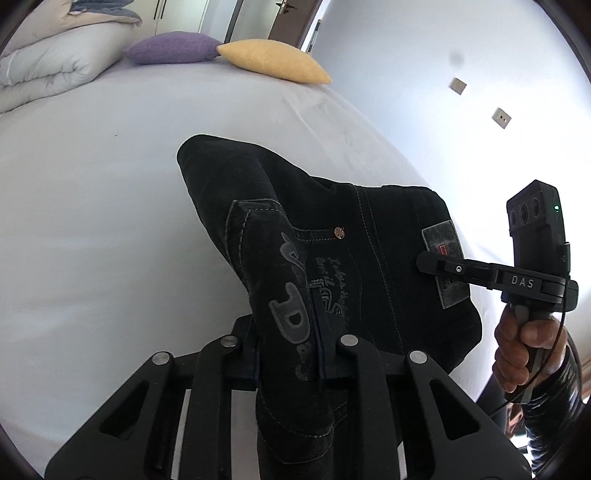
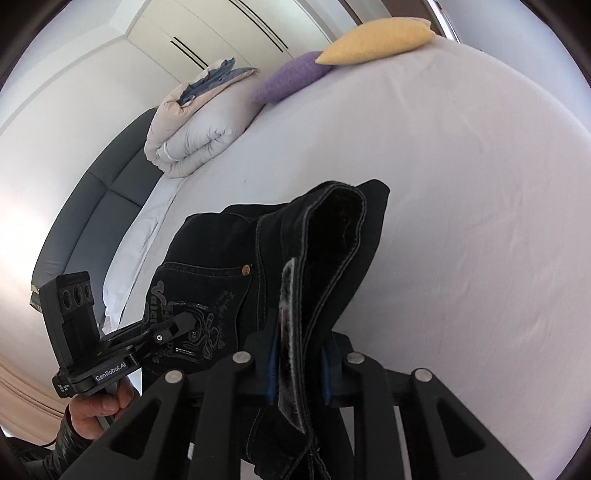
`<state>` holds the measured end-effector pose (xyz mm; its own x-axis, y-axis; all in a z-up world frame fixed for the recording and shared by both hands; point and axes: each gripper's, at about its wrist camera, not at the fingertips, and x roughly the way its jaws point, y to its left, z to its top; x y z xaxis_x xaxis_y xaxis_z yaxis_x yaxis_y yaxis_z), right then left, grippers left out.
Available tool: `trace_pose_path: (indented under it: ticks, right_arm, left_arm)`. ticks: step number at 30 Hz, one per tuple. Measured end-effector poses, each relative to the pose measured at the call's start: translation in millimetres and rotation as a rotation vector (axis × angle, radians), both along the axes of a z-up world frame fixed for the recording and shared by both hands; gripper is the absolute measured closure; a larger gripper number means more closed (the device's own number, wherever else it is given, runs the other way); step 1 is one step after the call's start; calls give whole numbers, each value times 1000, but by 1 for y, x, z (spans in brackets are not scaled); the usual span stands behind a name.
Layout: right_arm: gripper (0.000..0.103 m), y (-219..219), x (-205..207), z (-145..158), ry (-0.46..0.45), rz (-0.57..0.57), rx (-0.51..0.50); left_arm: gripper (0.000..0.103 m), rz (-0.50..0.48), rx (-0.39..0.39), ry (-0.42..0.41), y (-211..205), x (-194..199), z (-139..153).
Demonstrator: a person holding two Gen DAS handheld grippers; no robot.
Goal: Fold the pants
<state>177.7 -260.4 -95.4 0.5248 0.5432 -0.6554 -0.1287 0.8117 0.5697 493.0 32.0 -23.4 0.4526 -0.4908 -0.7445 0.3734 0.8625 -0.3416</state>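
Black jeans (image 1: 384,258) with grey stitching, a printed back pocket and a grey waist patch hang bunched above a white bed (image 1: 92,206). My left gripper (image 1: 288,354) is shut on the waistband by the pocket. My right gripper (image 2: 299,373) is shut on the waistband at the patch (image 2: 291,332). The right gripper also shows in the left wrist view (image 1: 428,264), and the left gripper in the right wrist view (image 2: 181,325). The jeans (image 2: 221,258) are held up between both grippers; the legs are hidden below.
A folded grey duvet (image 1: 48,70), a purple cushion (image 1: 173,48) and a yellow cushion (image 1: 277,59) lie at the far end of the bed. A dark headboard (image 2: 92,206) and white wardrobe (image 2: 207,33) stand behind. A white wall (image 1: 480,110) runs along the right.
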Motion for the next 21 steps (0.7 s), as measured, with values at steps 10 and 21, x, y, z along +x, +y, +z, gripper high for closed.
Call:
trace_pose_path:
  ticks: [10, 21]
  right_arm:
    - [73, -37, 56, -64, 136, -44, 54]
    - [47, -51, 18, -60, 74, -114, 92]
  left_arm:
    - [77, 8, 16, 95, -16, 54, -58]
    - [45, 59, -11, 39, 5, 37, -56]
